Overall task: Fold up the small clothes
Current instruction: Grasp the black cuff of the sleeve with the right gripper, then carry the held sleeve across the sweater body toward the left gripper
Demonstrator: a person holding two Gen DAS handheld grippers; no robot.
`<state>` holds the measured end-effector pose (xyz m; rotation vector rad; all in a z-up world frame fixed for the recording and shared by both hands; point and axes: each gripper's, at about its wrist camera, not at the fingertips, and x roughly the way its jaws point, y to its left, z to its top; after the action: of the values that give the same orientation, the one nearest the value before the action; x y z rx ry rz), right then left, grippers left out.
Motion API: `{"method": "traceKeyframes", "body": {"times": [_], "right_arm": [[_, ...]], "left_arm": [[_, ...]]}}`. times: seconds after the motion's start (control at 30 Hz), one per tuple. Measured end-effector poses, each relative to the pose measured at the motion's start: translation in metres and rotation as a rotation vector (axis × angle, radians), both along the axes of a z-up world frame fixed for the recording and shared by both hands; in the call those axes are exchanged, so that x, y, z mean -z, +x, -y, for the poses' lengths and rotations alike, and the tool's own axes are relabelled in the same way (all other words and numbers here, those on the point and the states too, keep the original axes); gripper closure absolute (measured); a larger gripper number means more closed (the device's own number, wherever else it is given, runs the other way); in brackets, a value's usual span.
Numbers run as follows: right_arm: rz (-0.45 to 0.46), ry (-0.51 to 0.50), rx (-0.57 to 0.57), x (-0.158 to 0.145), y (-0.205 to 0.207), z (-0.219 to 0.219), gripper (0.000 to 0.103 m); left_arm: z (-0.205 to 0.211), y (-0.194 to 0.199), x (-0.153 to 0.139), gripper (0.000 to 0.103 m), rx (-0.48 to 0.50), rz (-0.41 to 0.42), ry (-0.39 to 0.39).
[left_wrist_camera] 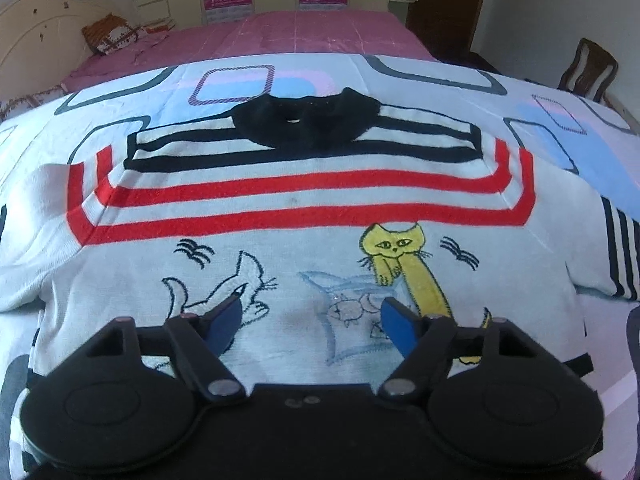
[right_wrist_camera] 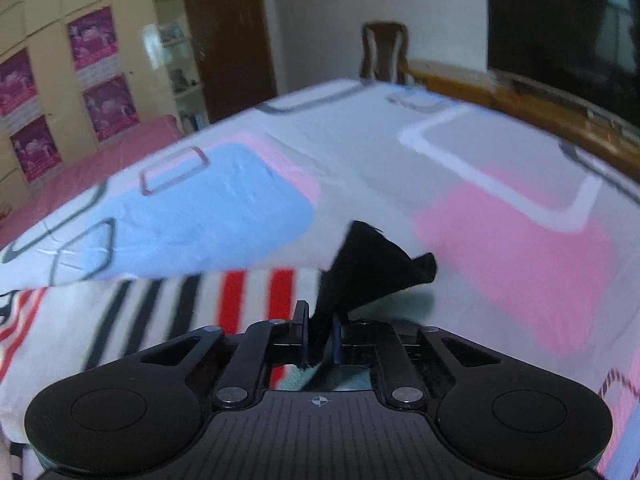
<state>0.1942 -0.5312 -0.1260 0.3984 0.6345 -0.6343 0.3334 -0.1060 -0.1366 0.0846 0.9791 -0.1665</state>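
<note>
Left wrist view: left tongs point(left_wrist_camera: 312, 314) apart, nothing between the blue pads, poised over the lower front of the white cat-print sweater point(left_wrist_camera: 304, 216). Sweater lies flat, front up, on the patterned quilt point(left_wrist_camera: 568, 152) of the bed.

Right wrist view: right tongs point(right_wrist_camera: 320, 330) clamped on a black cuff point(right_wrist_camera: 372, 268) of the sweater; view blurred.

The sweater point(left_wrist_camera: 304, 208) is cut off at both sleeves in the left wrist view. Its hem is hidden behind the left claw point(left_wrist_camera: 312, 320). The right wrist view is blurred throughout.
</note>
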Motion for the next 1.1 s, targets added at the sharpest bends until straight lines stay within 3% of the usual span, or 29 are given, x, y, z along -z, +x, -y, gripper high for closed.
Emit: {"method": "traceKeyframes", "body": {"times": [0.2,0.43,0.7,0.9,0.93,1.0,1.03,1.1], "right_arm": [[0.085,-0.073,-0.178,-0.042,0.028,-0.062,0.095],[0.139,-0.092,-0.476,-0.072,0.08,-0.187,0.095],[0.104,0.019,-0.733,-0.046,0.135,-0.328,0.095],[-0.014,0.094,-0.83,-0.006,0.158,-0.377,0.094],[-0.032,0.092,-0.84,-0.003,0.159,-0.381,0.089],[-0.032,0.1,-0.853,0.0,0.158,-0.381,0.049],[-0.011,0.094,-0.849,-0.002,0.154,-0.379,0.018],[0.018,0.045,-0.826,-0.007,0.146,-0.377,0.014]], "left_arm": [[-0.014,-0.002,-0.008,0.029,0.008,0.035,0.027],[-0.055,0.001,-0.014,0.029,-0.029,0.052,-0.007],[-0.112,0.008,-0.016,0.029,-0.088,0.056,-0.036],[-0.129,0.012,-0.015,0.029,-0.088,0.047,-0.053],[-0.129,0.012,-0.015,0.029,-0.082,0.045,-0.06],[-0.128,0.013,-0.014,0.025,-0.064,0.037,-0.083],[-0.126,0.014,-0.014,0.024,-0.055,0.032,-0.095],[-0.121,0.015,-0.013,0.022,-0.037,0.024,-0.131]]}}
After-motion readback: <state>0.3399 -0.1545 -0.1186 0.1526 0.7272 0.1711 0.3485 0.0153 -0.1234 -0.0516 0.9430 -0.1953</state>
